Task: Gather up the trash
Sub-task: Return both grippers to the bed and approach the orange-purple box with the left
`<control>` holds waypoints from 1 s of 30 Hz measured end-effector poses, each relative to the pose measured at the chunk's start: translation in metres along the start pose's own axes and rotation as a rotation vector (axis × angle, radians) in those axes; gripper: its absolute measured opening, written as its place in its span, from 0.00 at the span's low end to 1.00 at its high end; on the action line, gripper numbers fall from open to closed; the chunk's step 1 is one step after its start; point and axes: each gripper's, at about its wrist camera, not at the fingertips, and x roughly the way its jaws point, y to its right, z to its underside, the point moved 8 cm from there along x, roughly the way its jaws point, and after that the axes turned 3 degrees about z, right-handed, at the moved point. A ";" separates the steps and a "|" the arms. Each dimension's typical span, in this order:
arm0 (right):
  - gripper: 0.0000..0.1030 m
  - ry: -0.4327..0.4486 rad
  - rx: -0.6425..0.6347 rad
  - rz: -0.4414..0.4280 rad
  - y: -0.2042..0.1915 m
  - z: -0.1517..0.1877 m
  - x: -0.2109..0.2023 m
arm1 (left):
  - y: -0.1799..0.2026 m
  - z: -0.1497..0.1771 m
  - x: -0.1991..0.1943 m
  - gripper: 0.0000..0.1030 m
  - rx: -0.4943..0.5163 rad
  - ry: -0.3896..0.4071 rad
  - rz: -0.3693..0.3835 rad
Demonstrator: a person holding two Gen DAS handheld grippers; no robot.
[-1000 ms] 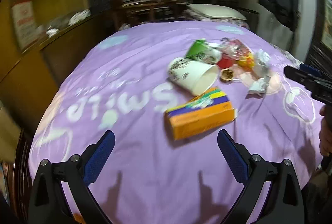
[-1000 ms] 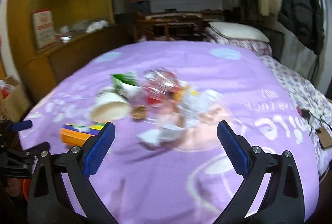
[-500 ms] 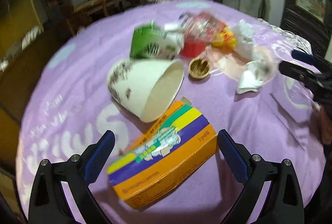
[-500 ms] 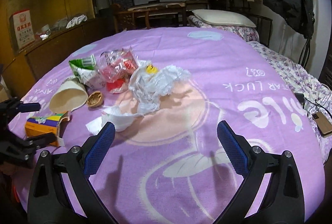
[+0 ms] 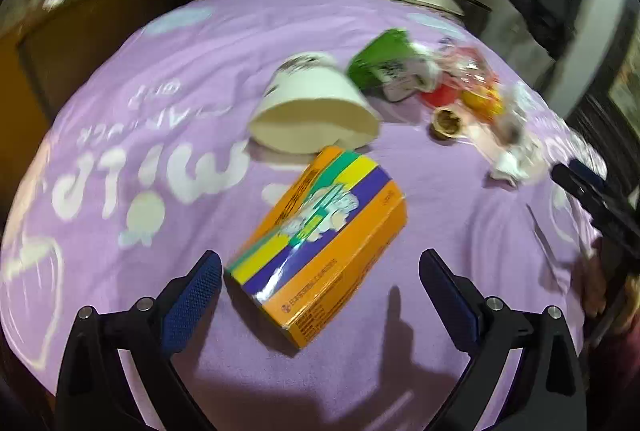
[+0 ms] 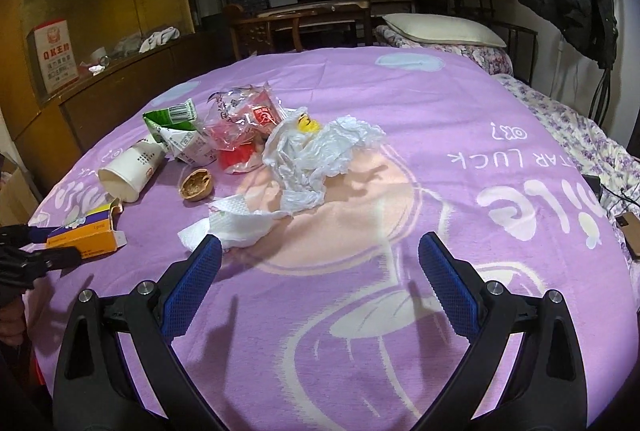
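Since half a second ago the left tongs [image 5: 320, 295] have swung round the orange, yellow and purple cardboard box [image 5: 320, 243], which now lies diagonally with its near corner between the wide-open blue pads, untouched. Just beyond it the white paper cup [image 5: 316, 107] lies on its side, mouth toward the camera, beside the crumpled green carton [image 5: 384, 67]. The right tongs [image 6: 319, 289] have moved nearer the rubbish; they are spread wide and hold nothing, the left blue pad [image 6: 196, 283] close by the white paper tissue [image 6: 236, 223]. Farther out on the purple bedspread [image 6: 400, 111] lie a walnut shell half [image 6: 196, 184], crumpled white plastic wrapper [image 6: 320, 151] and red-printed clear bag [image 6: 244, 119].
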 end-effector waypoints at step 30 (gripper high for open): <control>0.92 -0.076 -0.044 -0.148 -0.054 0.004 0.013 | 0.033 0.002 0.038 0.96 -0.022 0.087 -0.088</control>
